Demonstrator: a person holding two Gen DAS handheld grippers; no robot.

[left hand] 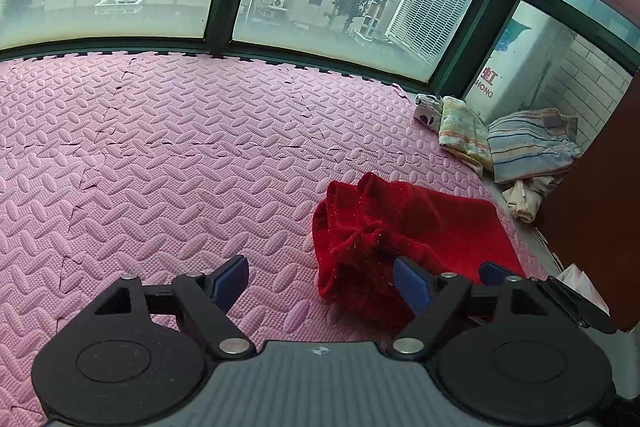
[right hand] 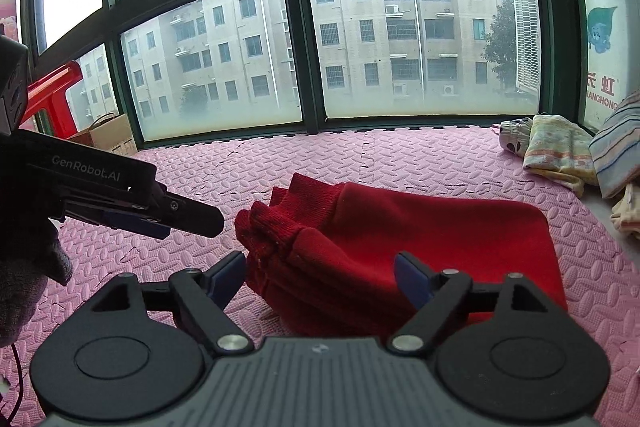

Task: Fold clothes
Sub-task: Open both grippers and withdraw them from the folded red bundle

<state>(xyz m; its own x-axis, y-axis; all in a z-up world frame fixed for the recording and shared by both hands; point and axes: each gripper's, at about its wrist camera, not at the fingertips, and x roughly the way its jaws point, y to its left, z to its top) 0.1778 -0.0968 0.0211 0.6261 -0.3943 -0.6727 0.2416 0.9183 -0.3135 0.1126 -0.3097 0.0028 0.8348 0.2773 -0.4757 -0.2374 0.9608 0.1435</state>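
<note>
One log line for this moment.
red garment: folded on mat | left hand-held gripper: open | right hand-held gripper: open | held: nothing

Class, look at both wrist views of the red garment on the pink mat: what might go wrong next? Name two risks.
1. The red garment is bunched at its ribbed end, so a jaw closing there might pinch several layers and undo the fold.
2. The left gripper and right gripper, both with jaws open, sit close together and may collide, judging from the right wrist view.
</note>
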